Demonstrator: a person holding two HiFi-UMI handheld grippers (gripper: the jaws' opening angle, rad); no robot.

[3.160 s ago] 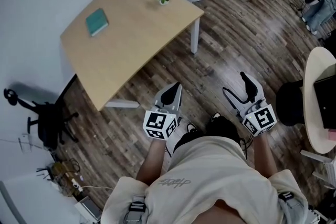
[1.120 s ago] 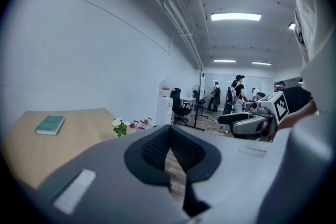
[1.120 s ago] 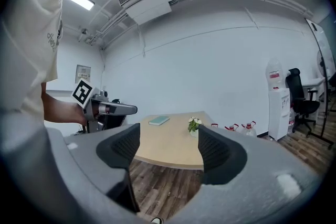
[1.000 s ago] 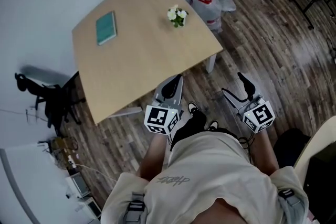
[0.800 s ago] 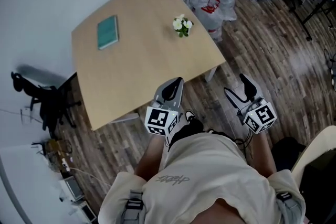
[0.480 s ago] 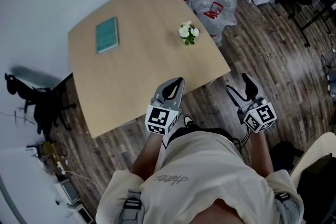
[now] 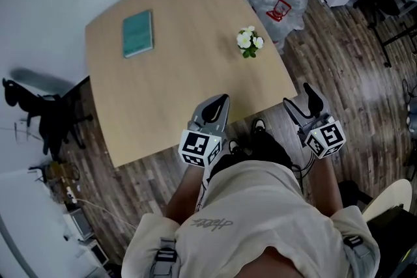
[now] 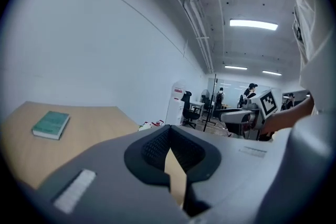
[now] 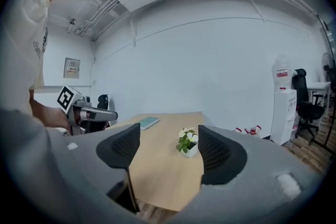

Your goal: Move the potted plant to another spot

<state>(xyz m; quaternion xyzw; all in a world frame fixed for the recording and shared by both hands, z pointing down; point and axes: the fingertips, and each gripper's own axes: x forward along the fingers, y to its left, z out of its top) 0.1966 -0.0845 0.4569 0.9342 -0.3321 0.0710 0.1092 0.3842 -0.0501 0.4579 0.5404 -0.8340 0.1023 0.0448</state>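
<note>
Wood-plank floor is carrying 1 pale worktop [image 7: 189,94] by a white wall. On it, 1 potted plant [image 7: 249,43] is sitting near the right edge, w/ white blooms + green leaves filling its small white pot. 1 teal book [image 7: 138,33] is lying well apart from it, toward the wall. At least 3 water jugs [image 7: 281,6] are standing on the floor past the corner. Left tool [image 7: 217,103] is hovering over the near edge, jaws together, gripping nothing. Right tool [image 7: 301,101] is hovering w/ jaws apart, short of the plant.

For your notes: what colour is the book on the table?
Teal; the book shows best in the head view.
</note>
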